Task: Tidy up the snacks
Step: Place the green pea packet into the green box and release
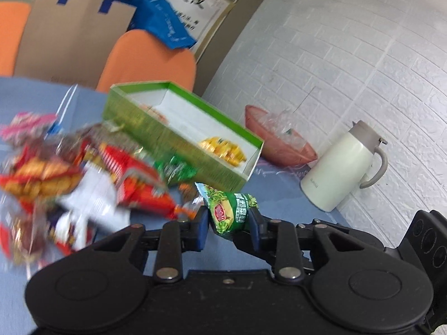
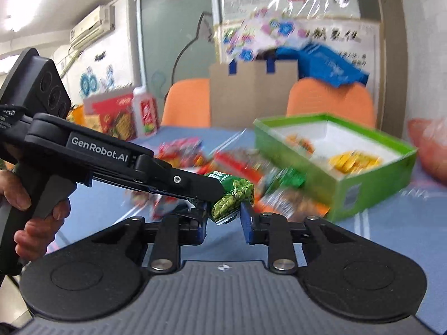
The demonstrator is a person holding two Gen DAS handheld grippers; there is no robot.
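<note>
1. Mid-sort, both tools loaded: my left gripper has its blue pads pinched on a green snack packet, carried clear of the blue table. My right gripper has its pads closed on a green pea packet, also off the cloth.
2. Where they stand: both packets hang just in front of the loose snack pile and short of the open green box. The box already holds yellow packets at its near end.
3. The step, as I judge it, is the carry from pile to box. The next move calls for bringing each packet over the box wall, then spreading the fingers above a free compartment, one tool at a time so they do not collide.
4. Only the left wrist view shows the white jug and pink bowl beyond the box.
5. Only the right wrist view shows the left tool from the side, a hand on its grip, its tip touching or just beside the pea packet. Whether it touches, I cannot tell.
</note>
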